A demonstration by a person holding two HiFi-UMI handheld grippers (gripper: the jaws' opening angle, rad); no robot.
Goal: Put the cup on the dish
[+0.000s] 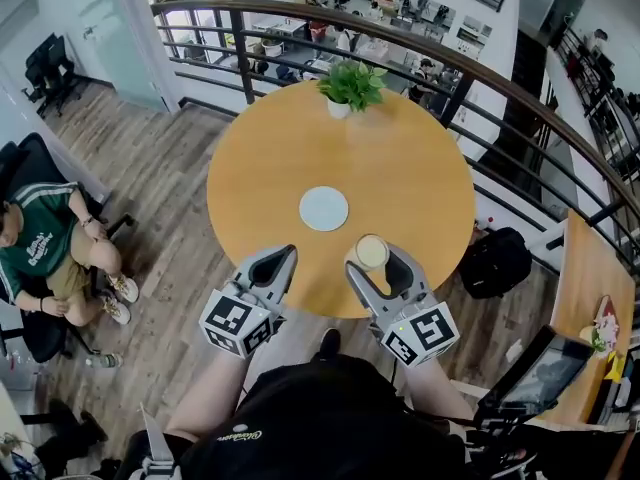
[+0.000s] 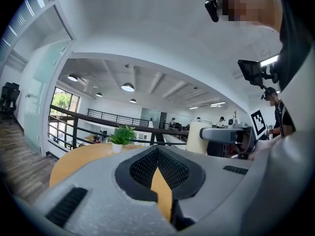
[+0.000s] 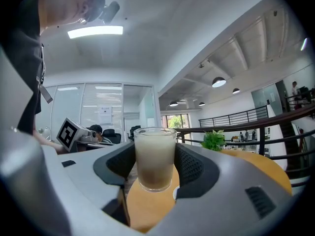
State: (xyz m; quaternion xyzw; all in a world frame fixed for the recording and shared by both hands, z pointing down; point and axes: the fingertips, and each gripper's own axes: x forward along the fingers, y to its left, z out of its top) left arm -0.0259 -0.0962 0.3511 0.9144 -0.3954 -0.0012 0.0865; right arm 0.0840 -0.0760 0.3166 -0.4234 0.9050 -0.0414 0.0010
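A frosted glass cup point(image 1: 371, 251) of pale drink sits between the jaws of my right gripper point(image 1: 373, 262), over the near edge of the round wooden table point(image 1: 420, 178). In the right gripper view the cup point(image 3: 154, 157) stands upright with both black pads against its sides, so my right gripper point(image 3: 155, 167) is shut on it. The pale round dish point(image 1: 324, 208) lies flat on the table, ahead and left of the cup, with nothing on it. My left gripper point(image 1: 280, 260) hovers at the table's near edge with its jaws together and nothing in them point(image 2: 158, 155).
A small potted plant point(image 1: 350, 86) stands at the table's far edge. A dark railing point(image 1: 520, 98) curves round behind the table. A seated person point(image 1: 40, 258) is on the floor level at the left. A black bag point(image 1: 495, 261) lies right of the table.
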